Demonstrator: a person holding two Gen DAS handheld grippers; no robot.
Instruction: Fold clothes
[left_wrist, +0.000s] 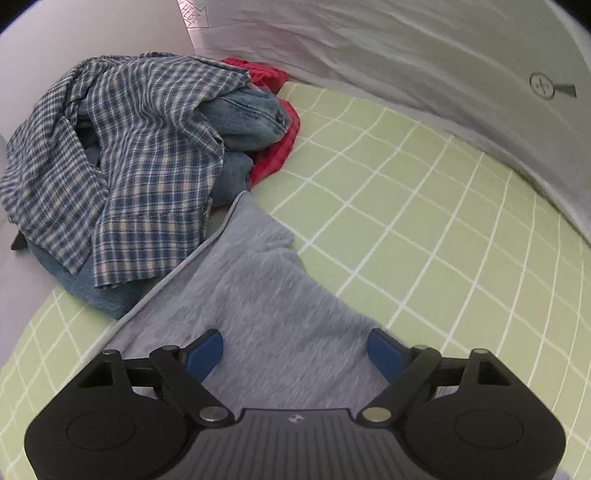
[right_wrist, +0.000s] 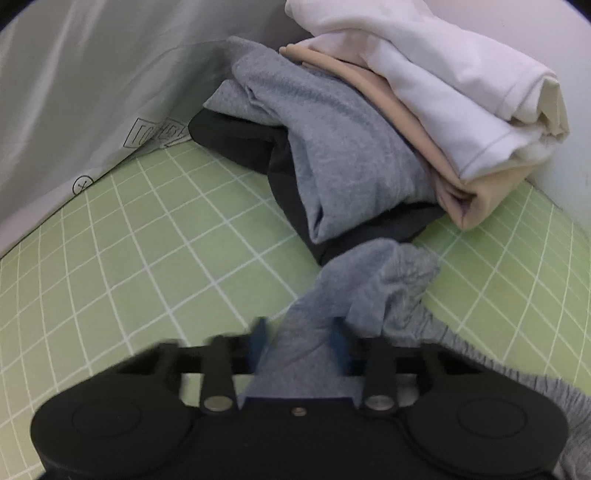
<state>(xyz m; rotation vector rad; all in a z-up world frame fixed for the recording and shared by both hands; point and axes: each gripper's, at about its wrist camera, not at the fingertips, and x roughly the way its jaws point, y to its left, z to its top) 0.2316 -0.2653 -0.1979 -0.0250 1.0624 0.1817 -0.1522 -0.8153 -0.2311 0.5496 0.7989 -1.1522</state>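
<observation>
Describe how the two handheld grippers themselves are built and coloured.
Both look identical: the left gripper and right gripper have a matte black body, two round black housings, black linkage bars with silver pivot pins, a ribbed dark centre panel and blue finger pads. No cables or sleeves show.

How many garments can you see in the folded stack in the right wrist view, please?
4: white on top, beige beneath it, grey lower, and black at the bottom on the green mat. More may be hidden.

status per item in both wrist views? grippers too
left gripper: open, over grey garment
right gripper: shut on grey garment
plaid shirt: crumpled, unfolded
denim garment: crumpled in heap
red garment: crumpled underneath
white garment: folded, stacked
</observation>
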